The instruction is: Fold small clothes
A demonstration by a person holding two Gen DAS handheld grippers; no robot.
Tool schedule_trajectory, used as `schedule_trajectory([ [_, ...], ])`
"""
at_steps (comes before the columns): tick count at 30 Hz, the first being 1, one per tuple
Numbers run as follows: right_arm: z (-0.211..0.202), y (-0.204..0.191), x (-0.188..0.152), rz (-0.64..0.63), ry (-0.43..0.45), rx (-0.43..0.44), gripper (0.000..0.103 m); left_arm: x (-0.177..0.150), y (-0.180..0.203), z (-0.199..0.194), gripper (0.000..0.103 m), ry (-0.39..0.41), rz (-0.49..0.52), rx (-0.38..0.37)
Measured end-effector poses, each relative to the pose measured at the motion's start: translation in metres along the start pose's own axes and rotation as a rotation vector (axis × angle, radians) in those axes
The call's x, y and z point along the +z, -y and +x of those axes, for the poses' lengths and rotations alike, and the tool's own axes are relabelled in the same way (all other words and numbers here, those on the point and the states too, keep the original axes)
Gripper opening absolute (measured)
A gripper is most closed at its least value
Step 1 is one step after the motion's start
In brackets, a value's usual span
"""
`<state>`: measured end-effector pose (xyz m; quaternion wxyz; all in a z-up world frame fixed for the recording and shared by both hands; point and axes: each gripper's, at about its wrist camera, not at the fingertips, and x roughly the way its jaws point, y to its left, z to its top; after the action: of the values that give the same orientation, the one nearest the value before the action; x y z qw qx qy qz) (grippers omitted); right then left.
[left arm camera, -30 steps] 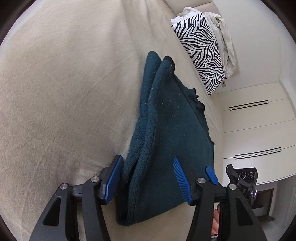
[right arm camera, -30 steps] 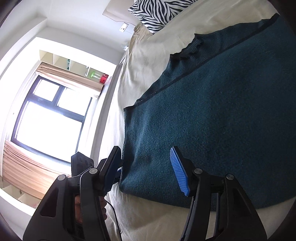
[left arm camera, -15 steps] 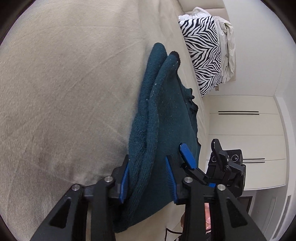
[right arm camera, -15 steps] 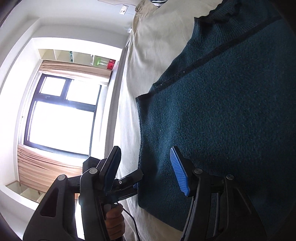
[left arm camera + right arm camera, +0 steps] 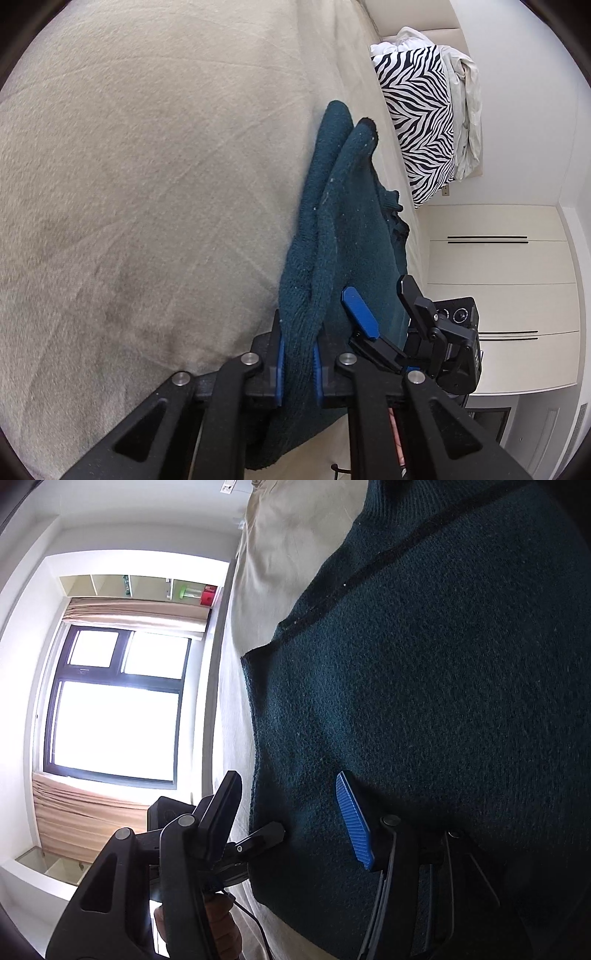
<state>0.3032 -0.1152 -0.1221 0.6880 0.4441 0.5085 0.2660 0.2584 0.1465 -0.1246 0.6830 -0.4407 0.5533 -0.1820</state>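
A dark teal knitted sweater [image 5: 354,236] lies folded on a beige bed [image 5: 147,184]. My left gripper [image 5: 297,363] is shut on the sweater's thick folded edge near its bottom corner, with cloth bunched between the blue pads. In the right wrist view the sweater [image 5: 443,683] fills most of the frame. My right gripper [image 5: 291,812] is open over the sweater's other bottom corner, its blue pad [image 5: 352,819] above the knit. The right gripper also shows in the left wrist view [image 5: 373,325], and the left gripper in the right wrist view [image 5: 273,830].
A zebra-print pillow [image 5: 421,118] and crumpled light bedding [image 5: 465,110] lie at the head of the bed. White cupboards [image 5: 498,277] stand past the bed's edge. A bright window [image 5: 114,709] with beige curtains is on the other side.
My left gripper has closed on the sweater's folded edge. My right gripper has moved forward over the sweater's corner and stays open.
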Motion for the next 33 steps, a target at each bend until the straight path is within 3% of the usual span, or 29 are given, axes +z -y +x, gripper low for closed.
schedule_trajectory([
  [4, 0.001, -0.002, -0.001, -0.033, 0.009, -0.007, 0.050, 0.000, 0.003, 0.000, 0.013, -0.004, 0.002, -0.054],
  [7, -0.005, 0.001, -0.003, -0.034, 0.013, 0.008, 0.052, -0.001, 0.017, -0.005, 0.013, -0.001, 0.059, -0.094],
  [12, -0.048, 0.008, 0.003, 0.000, 0.086, 0.047, 0.057, -0.005, 0.044, -0.003, 0.013, 0.029, 0.126, -0.048],
  [16, -0.097, 0.035, 0.022, 0.073, 0.134, 0.083, 0.060, -0.016, 0.087, 0.014, 0.012, 0.013, 0.200, -0.019],
  [23, -0.161, 0.083, 0.040, 0.178, 0.187, 0.154, 0.063, -0.048, 0.187, 0.087, 0.012, -0.067, 0.376, 0.011],
  [28, -0.209, 0.115, 0.051, 0.221, 0.246, 0.188, 0.063, -0.084, 0.223, 0.166, 0.013, -0.167, 0.451, 0.006],
  [31, -0.232, 0.134, 0.054, 0.265, 0.284, 0.204, 0.063, -0.096, 0.219, 0.192, 0.029, -0.216, 0.456, 0.000],
  [33, -0.239, 0.143, 0.052, 0.275, 0.291, 0.229, 0.063, -0.098, 0.210, 0.188, 0.043, -0.240, 0.429, -0.042],
])
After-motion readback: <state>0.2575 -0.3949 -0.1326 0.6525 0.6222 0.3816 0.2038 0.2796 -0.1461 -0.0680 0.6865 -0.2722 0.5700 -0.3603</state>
